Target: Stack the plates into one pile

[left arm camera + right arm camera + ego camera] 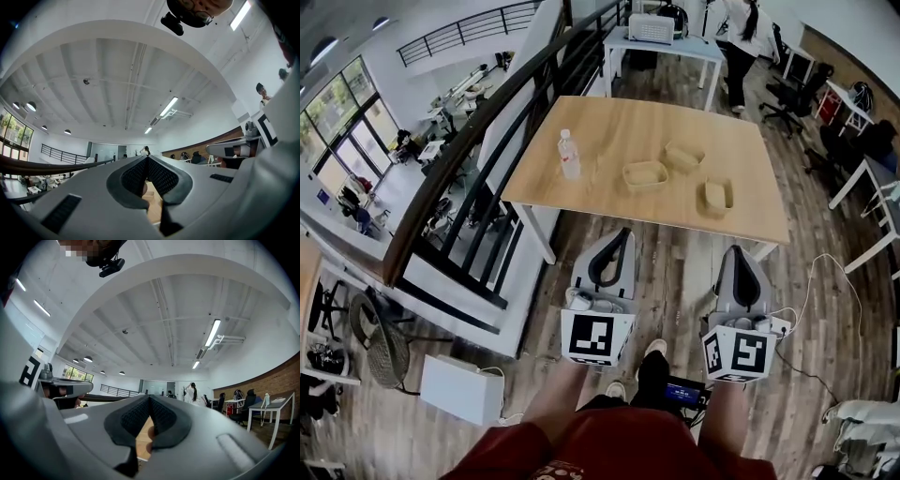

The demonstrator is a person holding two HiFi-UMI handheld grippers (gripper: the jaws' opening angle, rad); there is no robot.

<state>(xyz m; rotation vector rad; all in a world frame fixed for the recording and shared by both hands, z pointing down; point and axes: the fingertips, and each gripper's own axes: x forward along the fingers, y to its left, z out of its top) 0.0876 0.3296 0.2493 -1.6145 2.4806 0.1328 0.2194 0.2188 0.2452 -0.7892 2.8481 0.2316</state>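
Three shallow wooden plates lie separately on the wooden counter [609,127], none on top of another. The middle plate [645,175] has the far plate [684,155] just behind it, and the right plate [717,196] lies nearer the front edge. Whether anything is inside them is too small to tell. In both gripper views only a thin strip of the counter's wood shows below the fingers, and the plates are hard to make out there. A clear bottle [569,155] stands upright to the left of the plates. The left gripper [623,232] and the right gripper [738,249] hang in front of the counter's near edge, well apart from every plate. Their fingers are pressed together on nothing and point toward the counter.
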